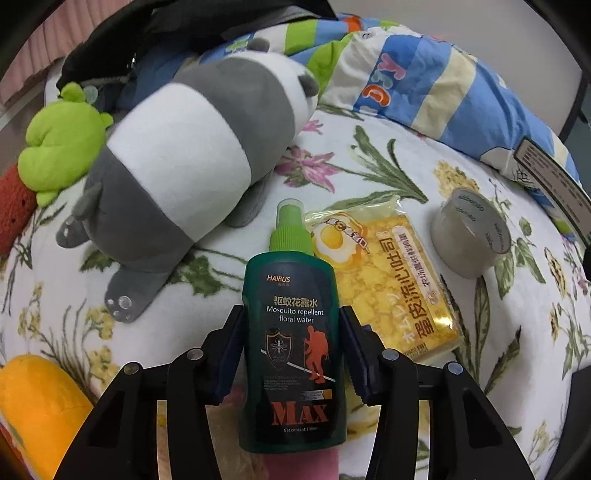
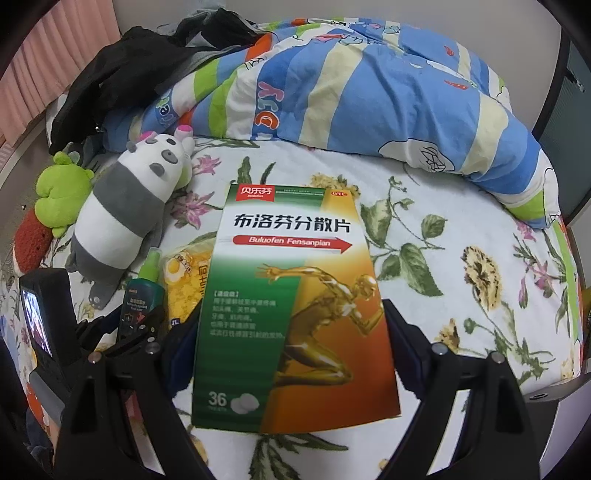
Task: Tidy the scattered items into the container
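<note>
Over the floral bedspread (image 1: 369, 155), a green spray bottle (image 1: 293, 332) (mosquito repellent) is pinched by the left gripper (image 1: 291, 325), and a medicine box (image 2: 295, 314) is clamped by the right gripper (image 2: 291, 332).

Floral bedspread (image 2: 461, 206), pink curtain (image 2: 40, 74), pale wall (image 2: 424, 11)

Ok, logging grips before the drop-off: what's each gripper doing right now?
Left gripper: closed on the mosquito repellent bottle.
Right gripper: holding the ibuprofen tablet box.

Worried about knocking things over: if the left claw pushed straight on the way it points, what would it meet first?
Probably the bed sheet. Beyond the bottle in the left claw, the line passes between the panda and the snack pack; the panda's side is close, and depth is unclear.
</note>
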